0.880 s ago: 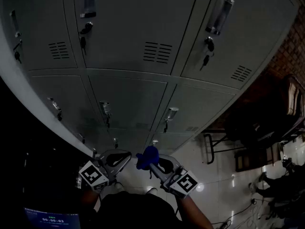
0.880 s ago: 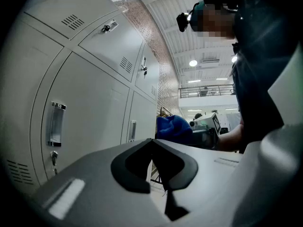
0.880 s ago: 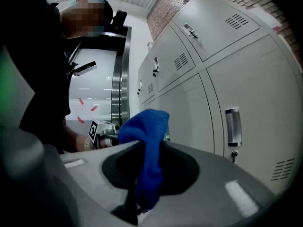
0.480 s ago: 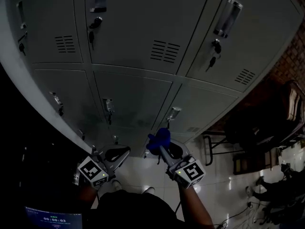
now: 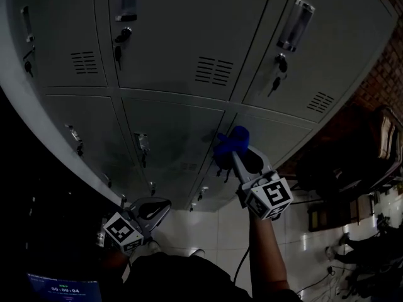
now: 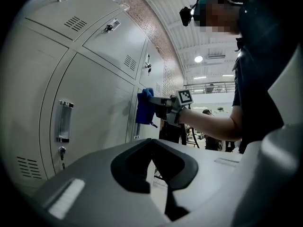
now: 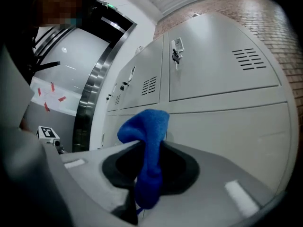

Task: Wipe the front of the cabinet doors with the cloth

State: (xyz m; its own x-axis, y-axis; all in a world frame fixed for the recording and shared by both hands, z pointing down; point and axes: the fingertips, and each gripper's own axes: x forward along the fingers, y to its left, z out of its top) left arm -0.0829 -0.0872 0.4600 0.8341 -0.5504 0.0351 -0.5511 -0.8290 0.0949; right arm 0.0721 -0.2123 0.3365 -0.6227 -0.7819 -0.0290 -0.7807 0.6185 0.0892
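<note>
Grey metal cabinet doors [image 5: 176, 36] fill the head view in rows, each with a handle and a lock. My right gripper [image 5: 238, 155] is raised in front of the middle row and shut on a blue cloth [image 5: 231, 141]. The cloth bunches out past the jaws at the seam between two doors. In the left gripper view the blue cloth [image 6: 143, 107] sits right at a door face; whether it touches I cannot tell. In the right gripper view the cloth [image 7: 149, 145] hangs pinched between the jaws. My left gripper [image 5: 164, 205] hangs low, away from the doors, jaws together and empty [image 6: 152, 144].
Keys hang from several locks [image 5: 275, 80]. A brick wall [image 5: 385, 68] adjoins the lockers at the right, with dark chairs [image 5: 343, 168] on the glossy tiled floor [image 5: 220, 228]. A small lit screen [image 5: 63, 289] shows at the bottom left.
My right gripper has risen and moved right with the blue cloth, from beside the left gripper up to the middle row of doors. The left gripper has stayed low.
</note>
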